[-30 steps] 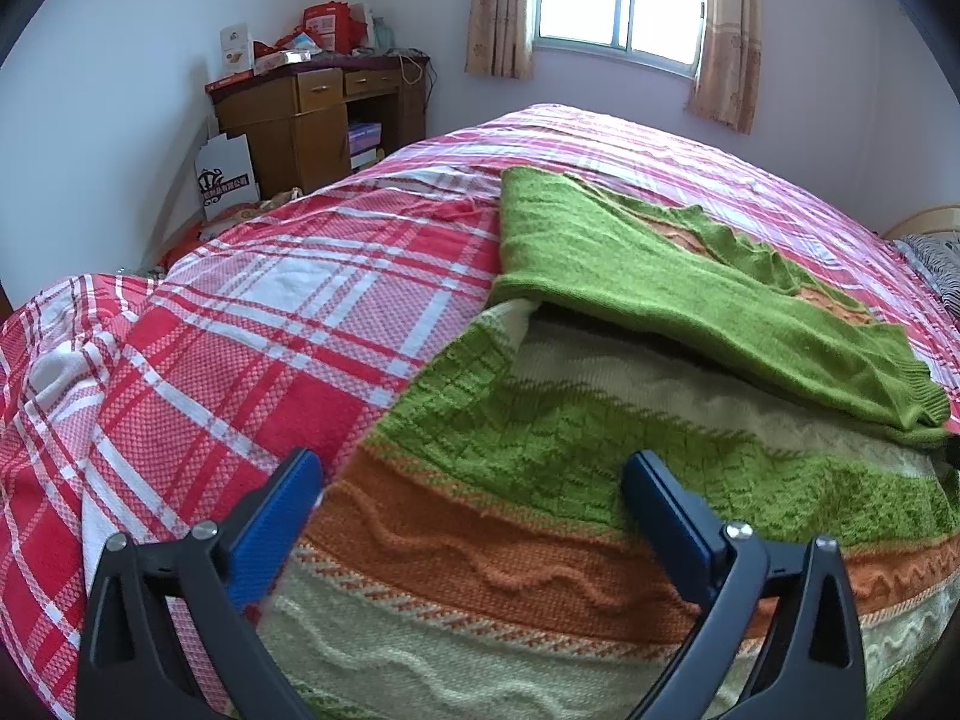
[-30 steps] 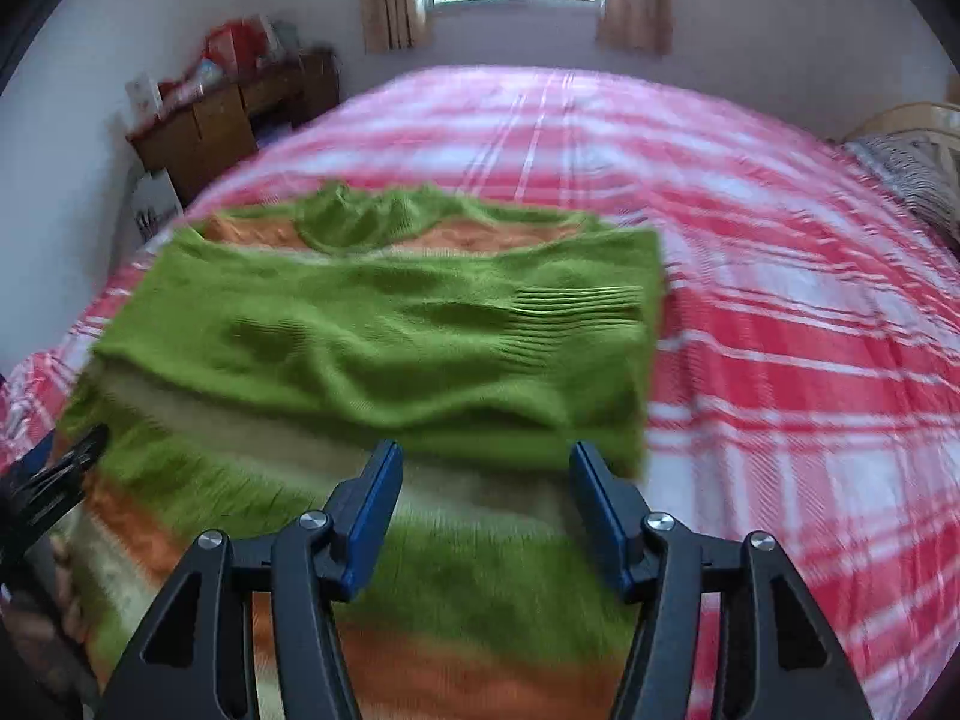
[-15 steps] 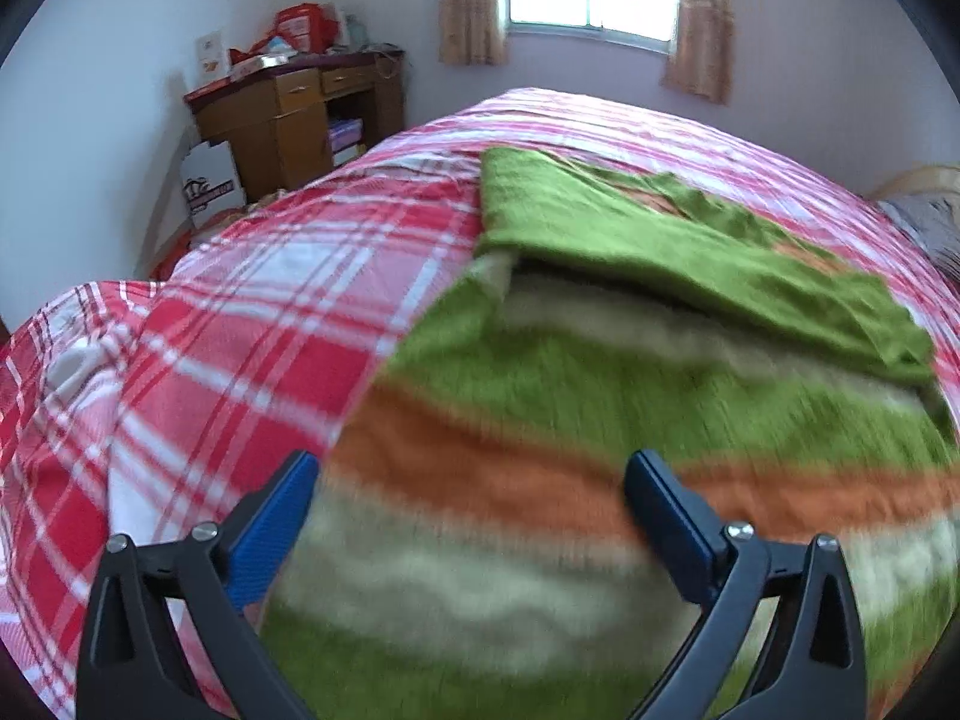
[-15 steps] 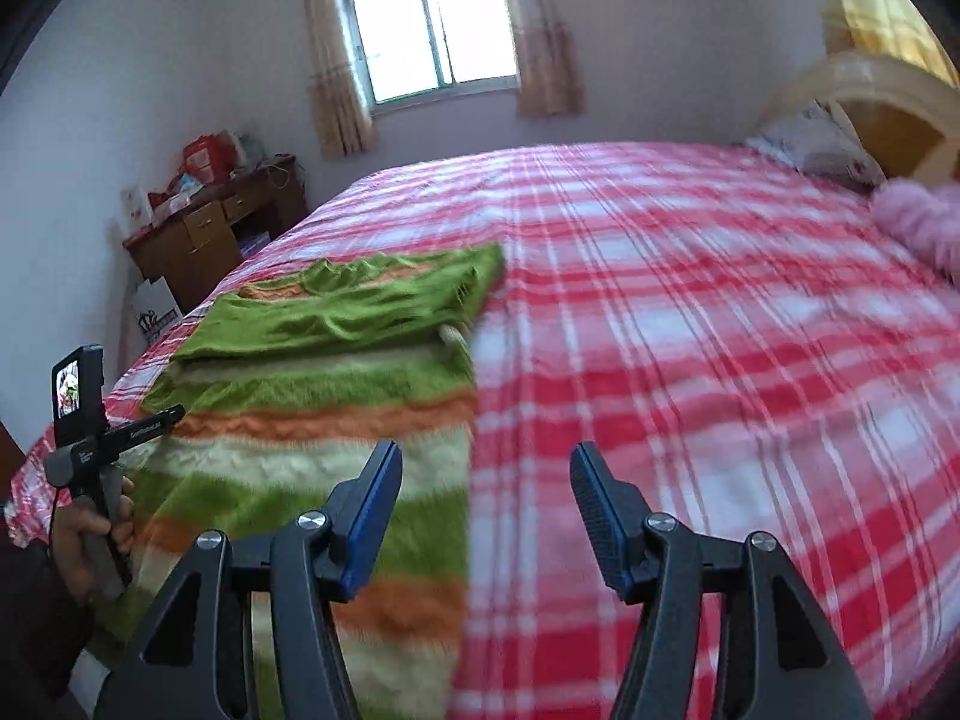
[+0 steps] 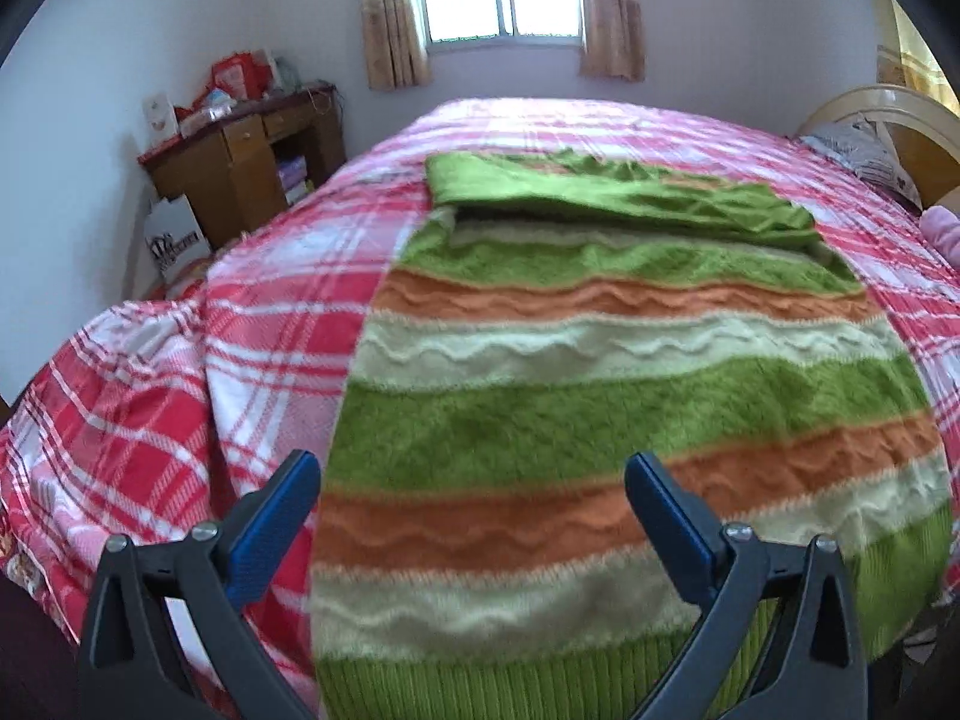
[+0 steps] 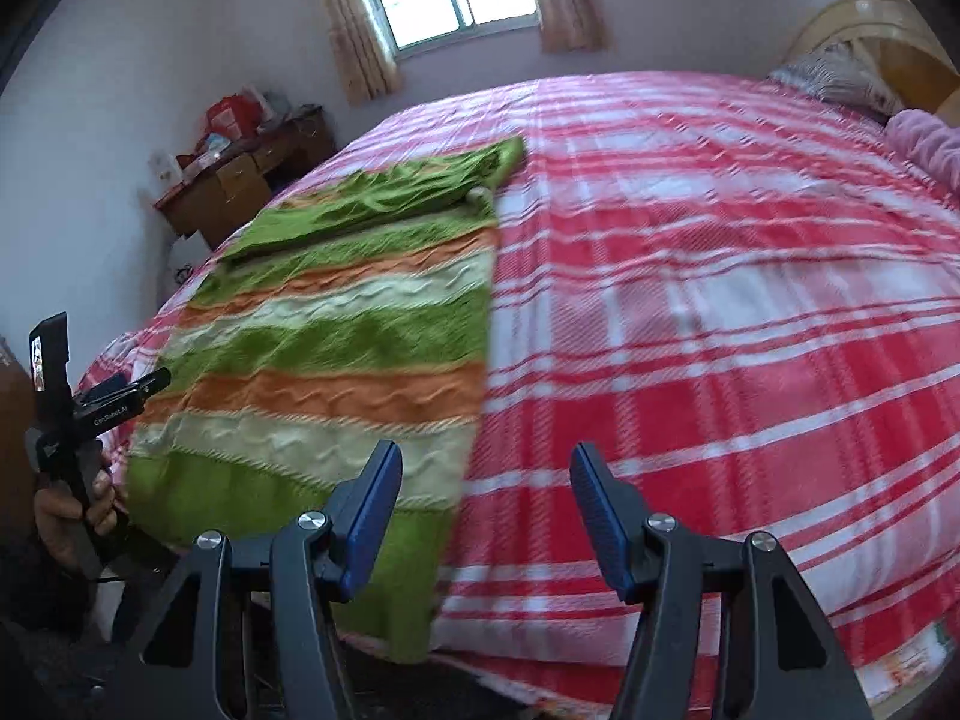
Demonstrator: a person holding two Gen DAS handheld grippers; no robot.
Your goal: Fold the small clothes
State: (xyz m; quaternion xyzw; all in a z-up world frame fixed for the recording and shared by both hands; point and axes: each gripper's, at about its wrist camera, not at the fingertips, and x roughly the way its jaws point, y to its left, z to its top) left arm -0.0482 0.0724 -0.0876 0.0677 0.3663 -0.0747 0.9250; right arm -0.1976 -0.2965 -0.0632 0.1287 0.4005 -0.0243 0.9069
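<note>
A knitted sweater (image 5: 600,408) with green, orange and cream stripes lies flat on the bed, its green sleeves folded across the far end (image 5: 600,198). It also shows in the right wrist view (image 6: 336,348). My left gripper (image 5: 471,510) is open and empty, hovering over the sweater's near hem at its left side. My right gripper (image 6: 483,510) is open and empty above the sweater's near right corner. The left gripper also shows in the right wrist view (image 6: 120,390), held by a hand.
The bed (image 6: 720,300) has a red and white plaid cover, broad and bare to the right of the sweater. A wooden desk (image 5: 240,162) with clutter stands far left. Pillows (image 6: 840,84) and a headboard lie at the far right.
Both grippers have pulled back toward the near edge of the bed. The right gripper has swung right off the folded sleeves. The sweater's hem has come into view.
</note>
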